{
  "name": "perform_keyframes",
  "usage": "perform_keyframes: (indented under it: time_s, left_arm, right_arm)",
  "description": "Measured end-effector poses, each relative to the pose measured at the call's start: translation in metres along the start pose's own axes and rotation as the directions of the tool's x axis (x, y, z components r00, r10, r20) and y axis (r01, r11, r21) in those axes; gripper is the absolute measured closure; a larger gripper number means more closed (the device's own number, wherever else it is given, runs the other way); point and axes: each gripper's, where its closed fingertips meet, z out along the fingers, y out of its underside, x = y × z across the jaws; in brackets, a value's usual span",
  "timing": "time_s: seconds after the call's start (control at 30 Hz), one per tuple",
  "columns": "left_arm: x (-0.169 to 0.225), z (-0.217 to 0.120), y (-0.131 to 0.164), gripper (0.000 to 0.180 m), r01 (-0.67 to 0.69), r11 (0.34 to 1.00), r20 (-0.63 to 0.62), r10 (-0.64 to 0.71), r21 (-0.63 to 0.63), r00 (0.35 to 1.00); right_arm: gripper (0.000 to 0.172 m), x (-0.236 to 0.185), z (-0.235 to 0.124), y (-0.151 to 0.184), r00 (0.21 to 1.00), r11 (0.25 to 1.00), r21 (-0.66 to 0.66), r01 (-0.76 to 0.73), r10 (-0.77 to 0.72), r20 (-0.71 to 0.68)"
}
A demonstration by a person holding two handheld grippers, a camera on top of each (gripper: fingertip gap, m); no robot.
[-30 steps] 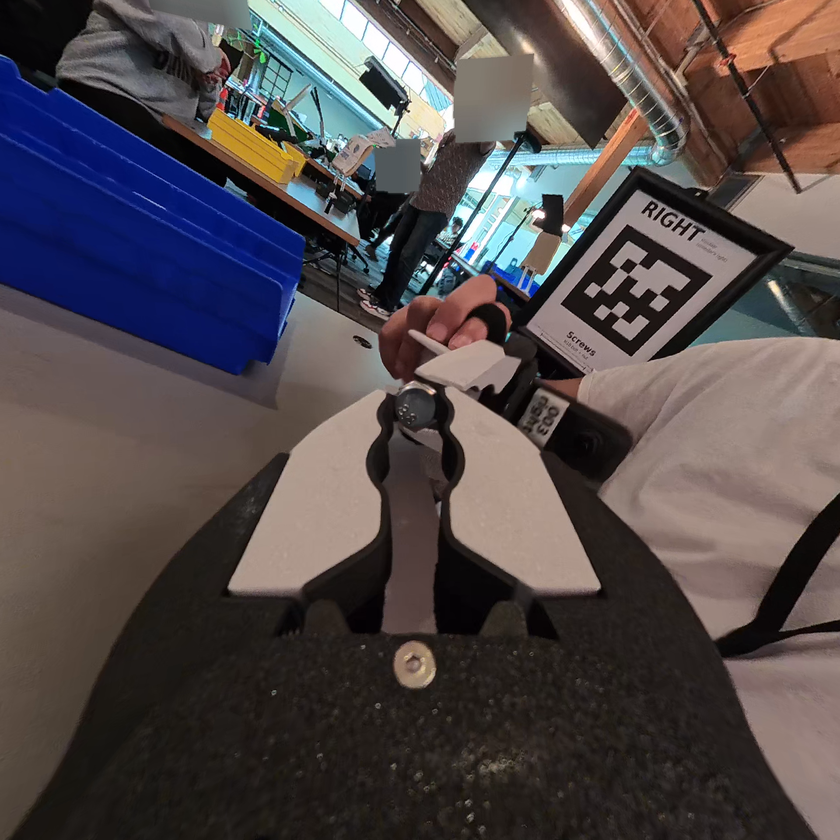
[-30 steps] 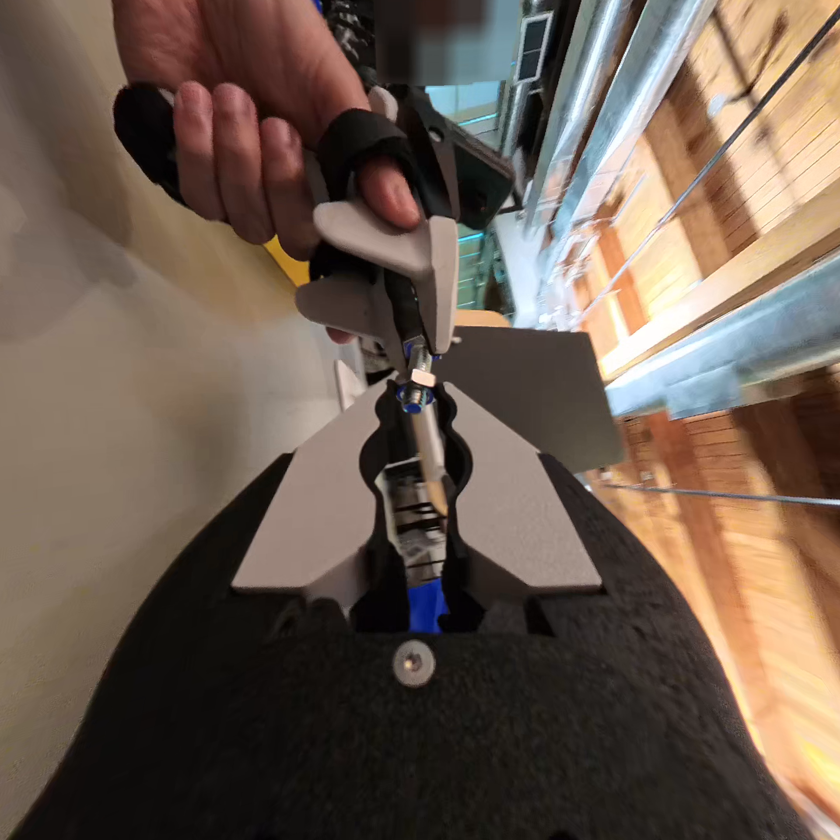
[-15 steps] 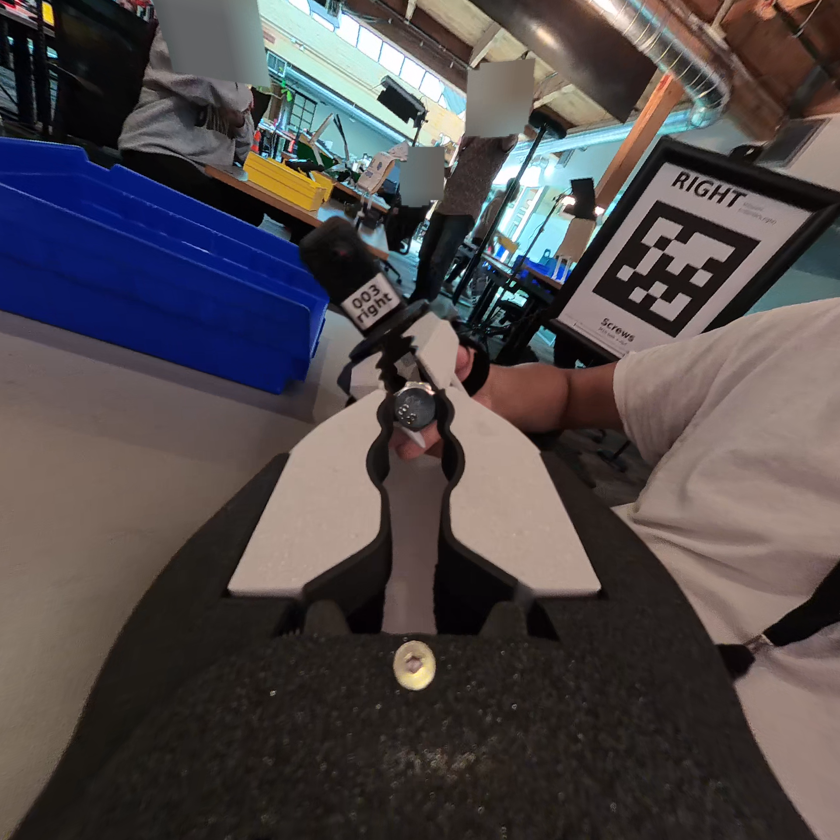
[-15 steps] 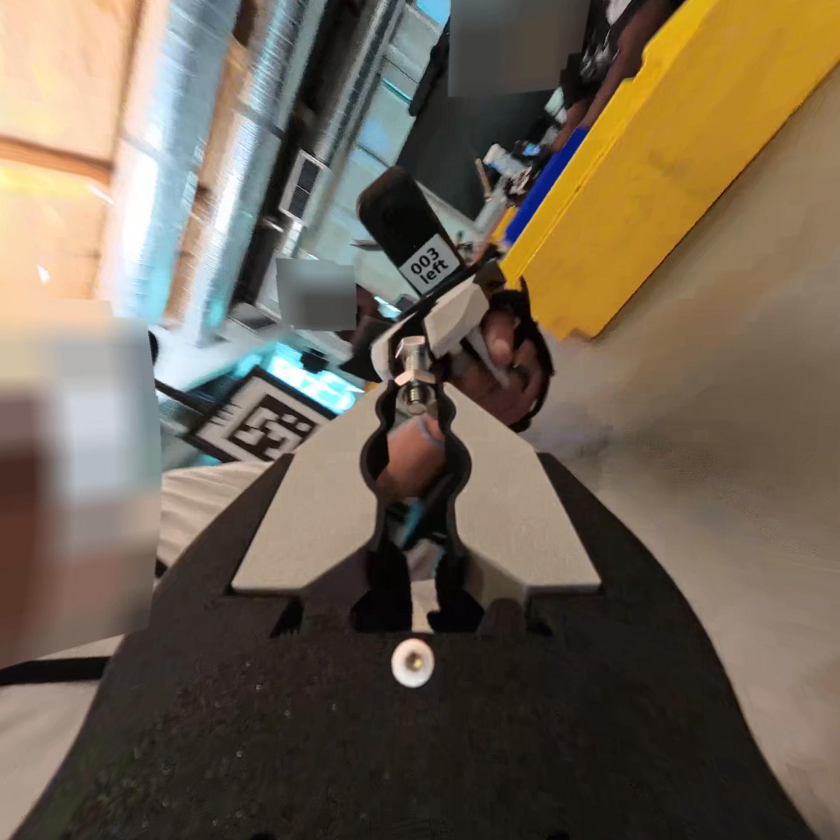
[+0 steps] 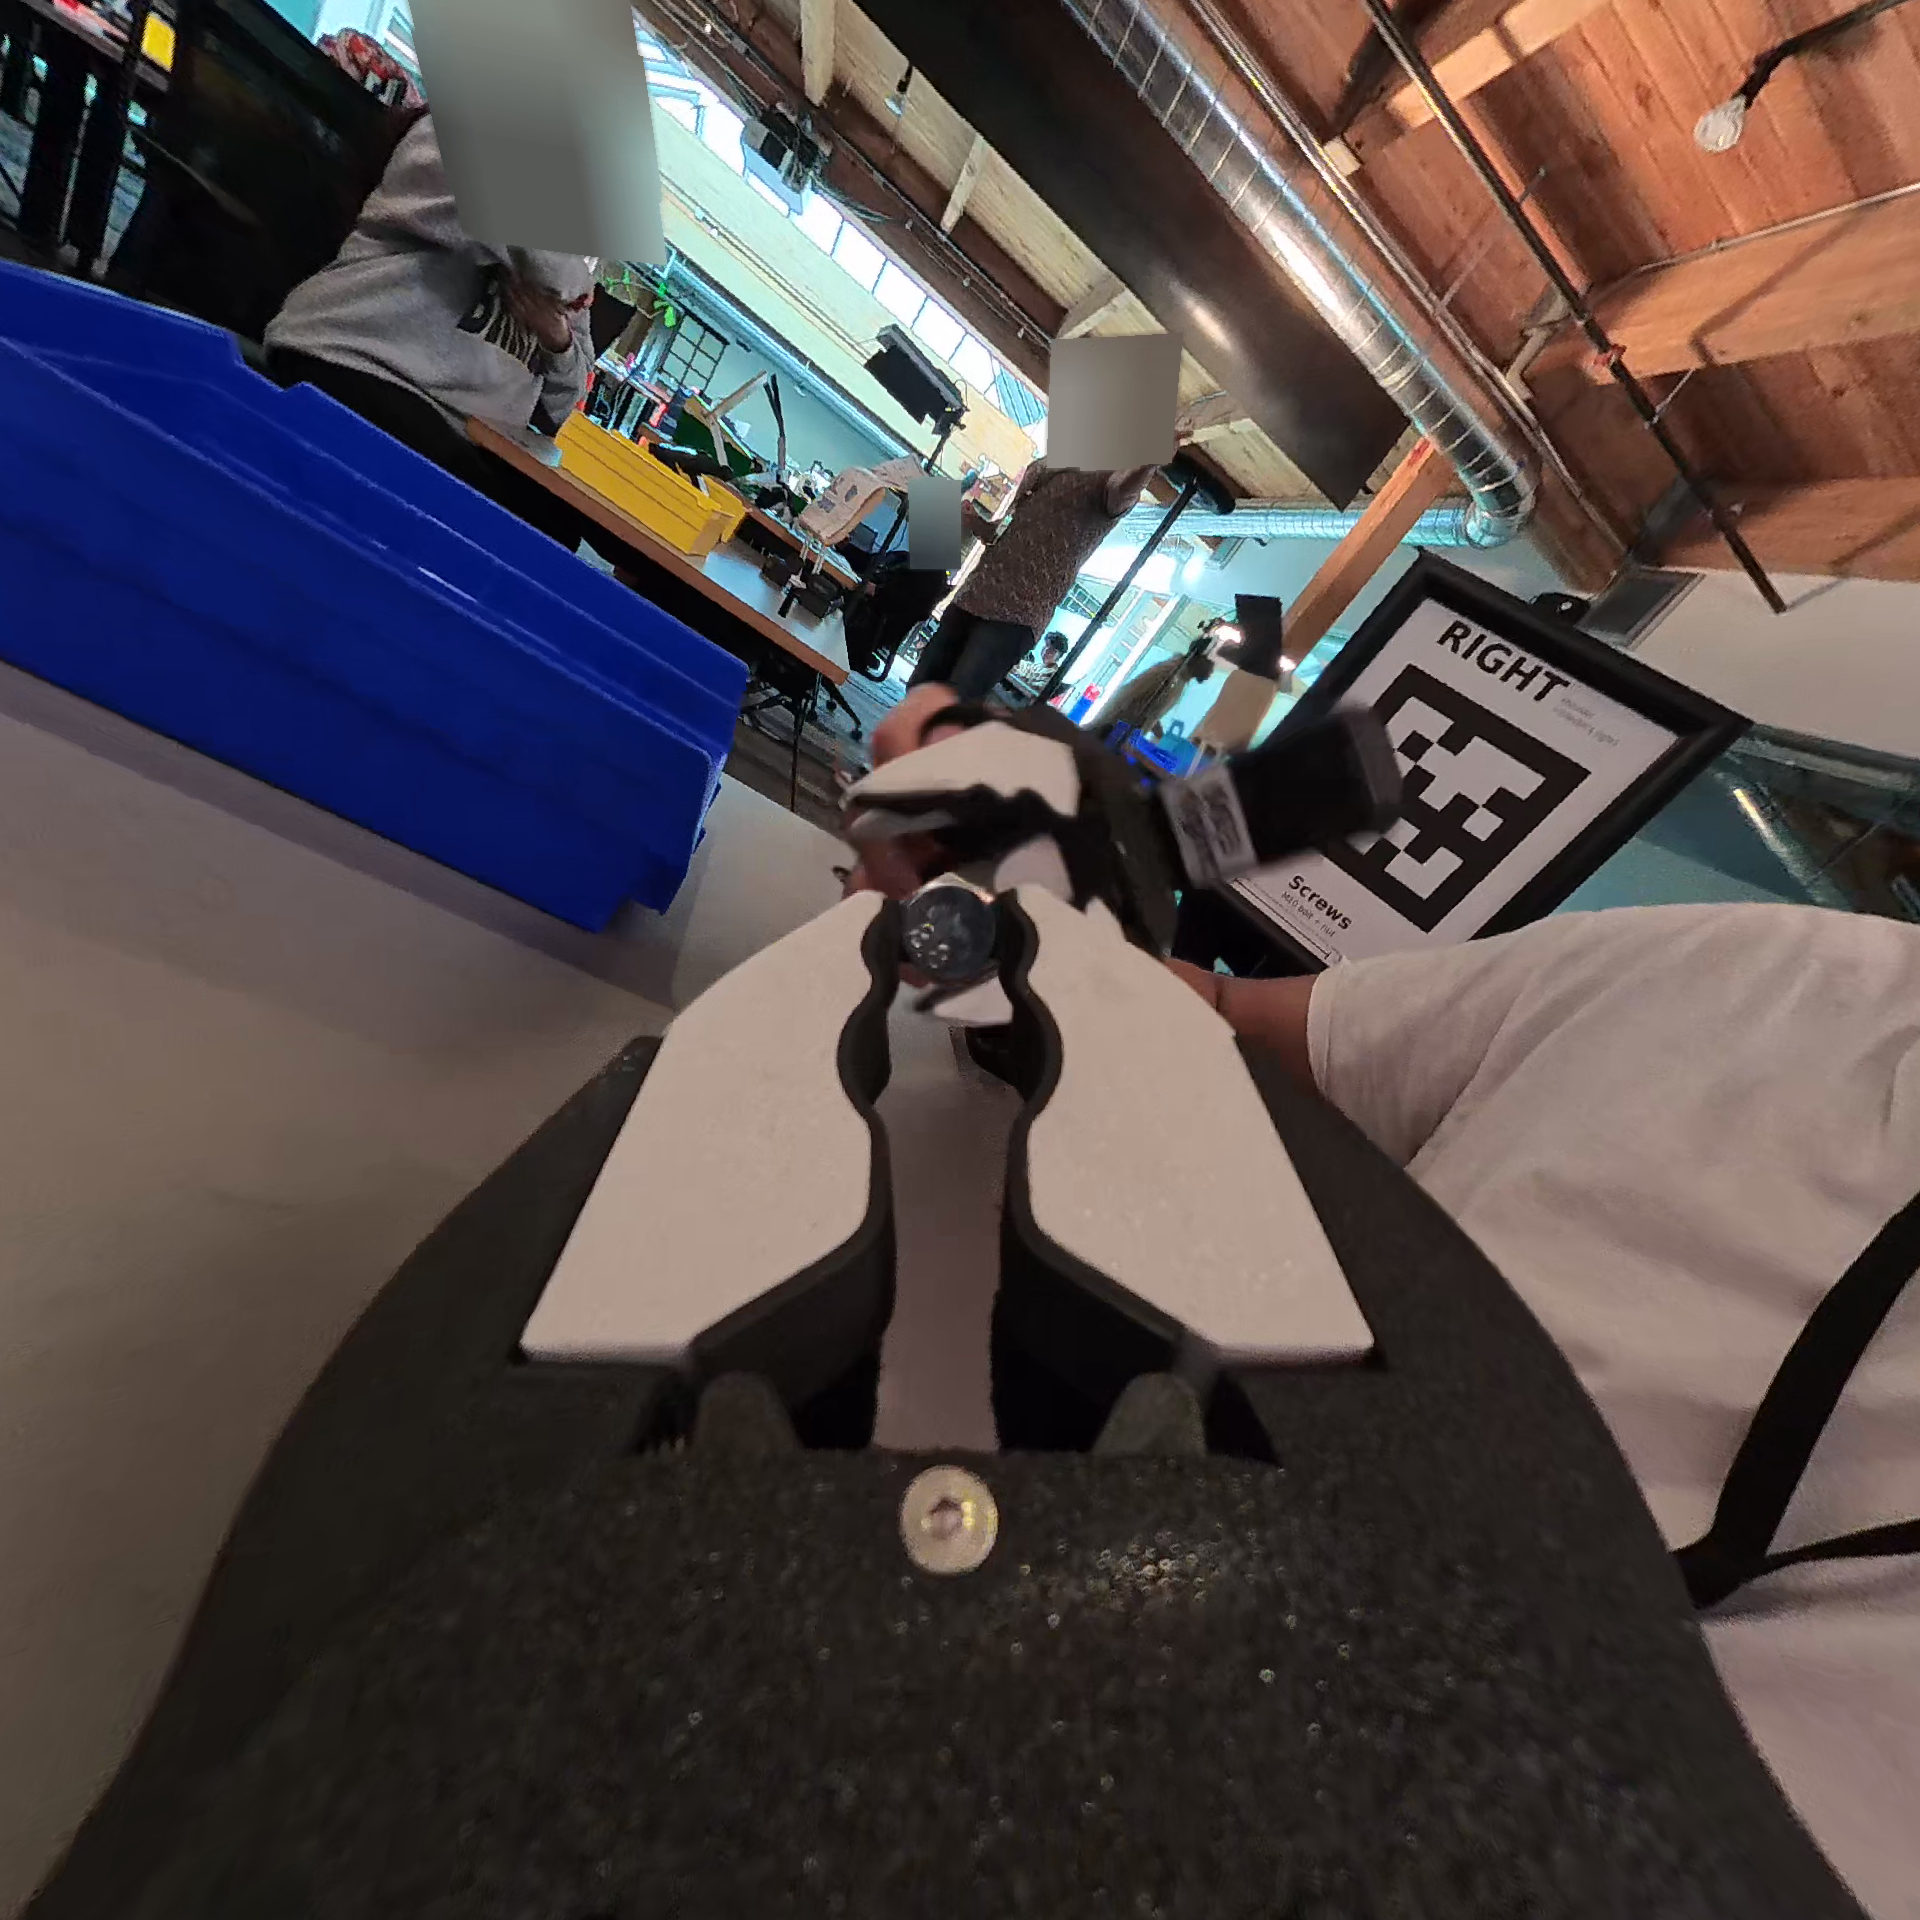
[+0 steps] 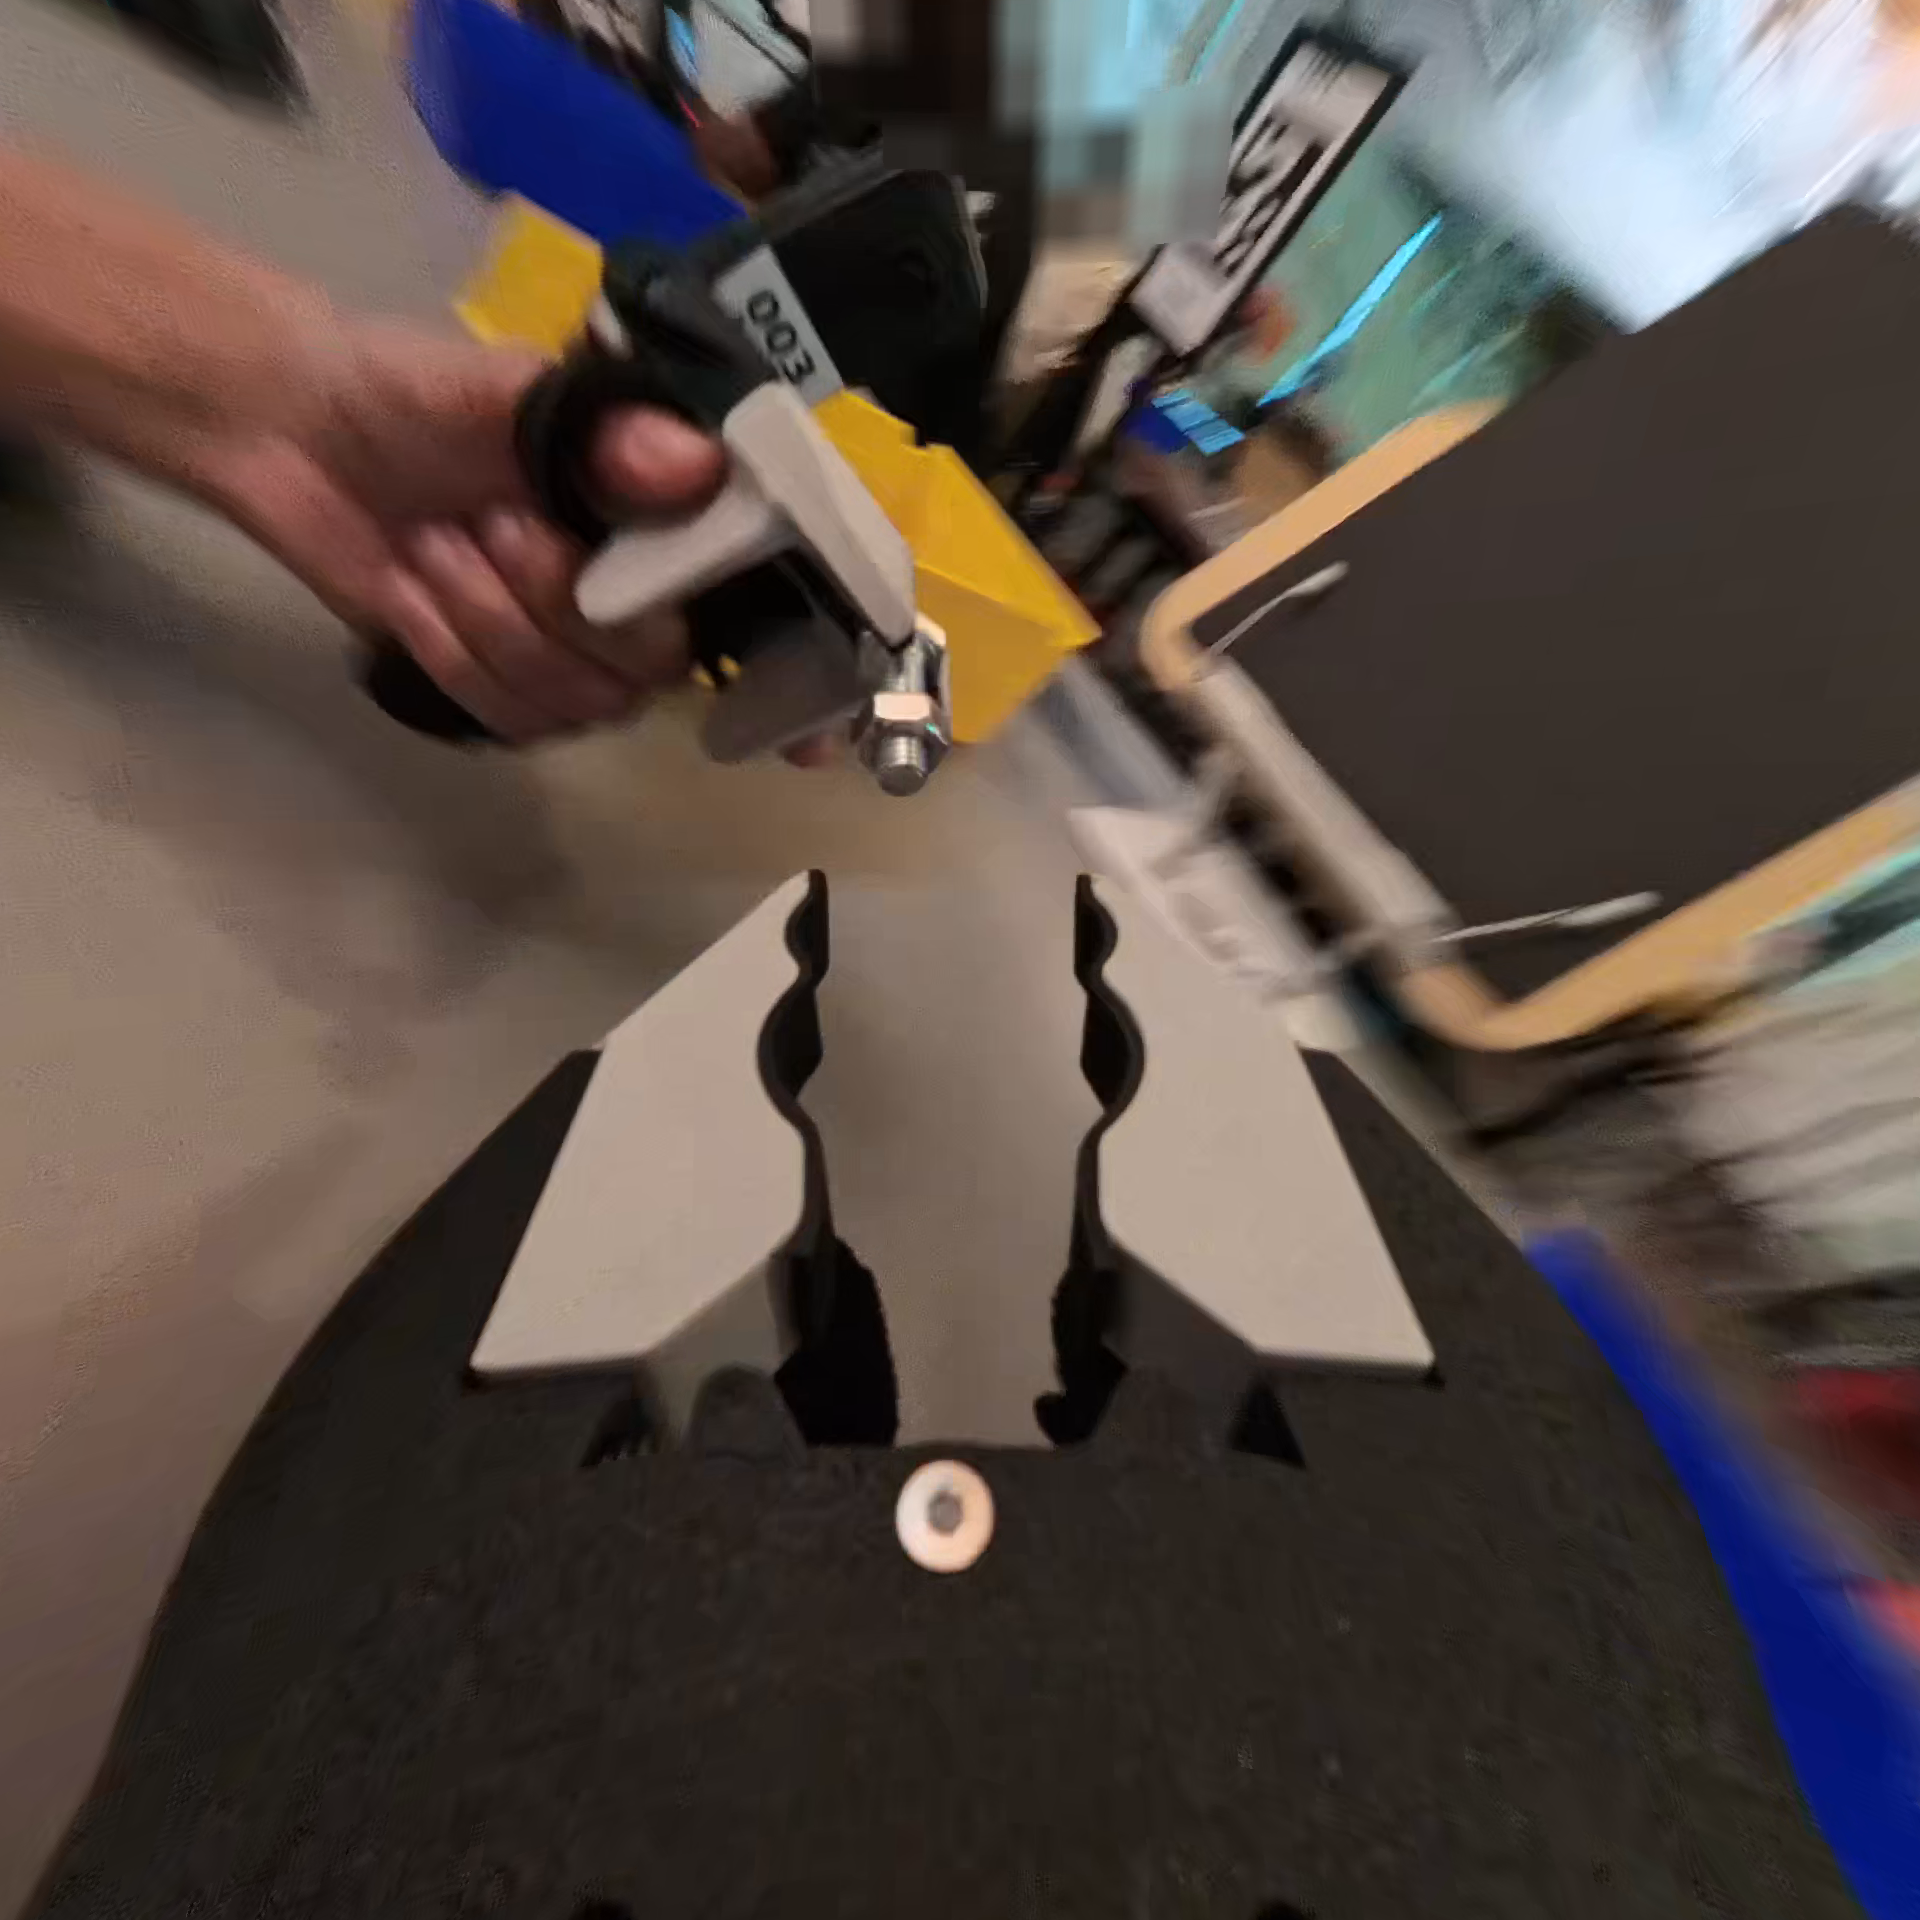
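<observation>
In the right wrist view the background smears with motion: the blue bin (image 6: 551, 135), yellow bin (image 6: 977, 582) and framed sign (image 6: 1288, 156) lose detail. In the left wrist view the bolt (image 5: 948, 928) shows only its head, its shank hidden; the right gripper (image 5: 935, 831) is blurred.

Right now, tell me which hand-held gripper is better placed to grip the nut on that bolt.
Right: the right hand-held gripper is open and empty, just short of the nut. The left hand-held gripper is clamped on the bolt head.
</observation>
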Motion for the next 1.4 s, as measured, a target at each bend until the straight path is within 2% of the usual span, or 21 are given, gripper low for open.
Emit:
perform_keyframes:
  time_s: [0.07,0.13,0.3,0.4,0.47,0.53,0.6,0.67,0.73,0.83,0.9,0.97,1.0,1.03,1.07,1.1,1.2,1.23,1.3,1.37,1.4]
  left_arm:
    - [-0.001,0.001,0.003,0.163,0.019,1.000,-0.003,-0.019,-0.009,1.000]
    - [-0.001,0.003,0.005,0.163,0.031,0.999,-0.009,-0.031,-0.020,0.999]
    - [0.005,0.010,0.016,0.164,0.058,0.996,-0.057,-0.062,-0.067,0.996]
    - [0.010,0.014,0.019,0.164,0.052,0.995,-0.068,-0.058,-0.083,0.996]
    - [0.009,0.014,0.020,0.164,0.031,0.995,-0.050,-0.036,-0.094,0.998]
    - [0.008,0.013,0.022,0.163,0.011,0.994,-0.045,-0.015,-0.104,0.999]
    - [0.010,0.013,0.020,0.163,0.007,0.996,-0.058,-0.013,-0.094,0.998]
    - [0.013,0.012,0.016,0.163,-0.001,0.997,-0.079,-0.005,-0.075,0.997]
    - [0.016,0.010,0.014,0.163,-0.017,0.998,-0.089,0.011,-0.062,0.996]
    - [0.015,0.008,0.011,0.163,-0.040,0.998,-0.074,0.037,-0.048,0.997]
    - [0.013,0.006,0.011,0.163,-0.055,0.997,-0.064,0.052,-0.047,0.997]
    - [0.012,0.005,0.013,0.163,-0.085,0.994,-0.057,0.082,-0.062,0.995]
    - [0.012,0.005,0.013,0.163,-0.097,0.993,-0.052,0.093,-0.068,0.994]
    - [0.012,0.006,0.014,0.163,-0.102,0.992,-0.050,0.098,-0.072,0.994]
    - [0.012,0.007,0.013,0.163,-0.101,0.992,-0.052,0.097,-0.072,0.994]
    - [0.013,0.007,0.013,0.163,-0.095,0.993,-0.057,0.091,-0.067,0.994]
    - [0.016,0.005,0.006,0.163,-0.055,0.998,-0.084,0.053,-0.021,0.995]
    - [0.016,0.004,0.003,0.163,-0.044,0.999,-0.083,0.044,-0.002,0.996]
    - [0.014,0.000,-0.004,0.163,-0.022,0.999,-0.077,0.024,0.033,0.997]
    - [0.010,-0.004,-0.008,0.163,-0.007,0.998,-0.053,0.010,0.058,0.999]
    - [0.008,-0.004,-0.009,0.163,-0.004,0.998,-0.040,0.006,0.055,0.999]
  right_arm:
    - [0.128,-0.003,-0.005,-0.011,0.903,0.917,-0.022,0.399,-0.397,-0.166]
    - [0.133,-0.015,-0.006,-0.016,0.755,0.782,-0.051,0.622,-0.615,-0.228]
    - [0.136,-0.023,-0.002,-0.014,0.700,0.731,-0.071,0.679,-0.673,-0.241]
    - [0.154,-0.023,-0.006,-0.022,0.693,0.727,-0.034,0.686,-0.667,-0.273]
    - [0.154,-0.022,-0.005,-0.019,0.757,0.783,-0.028,0.622,-0.610,-0.233]
    - [0.154,-0.022,-0.005,-0.019,0.877,0.886,0.024,0.463,-0.454,-0.158]
    - [0.154,-0.020,-0.005,-0.021,0.976,0.974,0.075,0.215,-0.211,-0.052]
    - [0.154,-0.020,-0.004,-0.026,0.985,0.981,0.117,-0.152,0.140,0.098]
    - [0.154,-0.019,-0.003,-0.029,0.837,0.851,0.102,-0.515,0.475,0.272]
    - [0.154,-0.018,0.001,-0.029,0.446,0.510,-0.020,-0.860,0.769,0.458]
    - [0.155,-0.020,0.004,-0.027,0.127,0.242,-0.154,-0.958,0.840,0.528]
    - [0.154,-0.022,0.005,-0.026,-0.214,-0.030,-0.321,-0.946,0.803,0.556]
    - [0.154,-0.022,0.004,-0.026,-0.328,-0.117,-0.378,-0.918,0.761,0.559]
    - [0.154,-0.023,0.003,-0.025,-0.377,-0.152,-0.404,-0.902,0.733,0.566]
    - [0.154,-0.023,0.003,-0.026,-0.375,-0.146,-0.406,-0.902,0.731,0.570]
    - [0.154,-0.022,0.003,-0.027,-0.331,-0.109,-0.386,-0.916,0.748,0.575]
    - [0.144,-0.013,-0.001,-0.033,-0.052,0.114,-0.233,-0.966,0.796,0.604]
    - [0.138,-0.009,-0.002,-0.033,0.072,0.210,-0.170,-0.963,0.805,0.589]
    - [0.129,-0.005,0.000,-0.023,0.394,0.474,-0.050,-0.879,0.782,0.483]
    - [0.124,0.001,0.002,-0.009,0.718,0.746,0.021,-0.665,0.631,0.294]
    - [0.122,0.003,0.002,-0.003,0.859,0.870,0.033,-0.492,0.479,0.182]
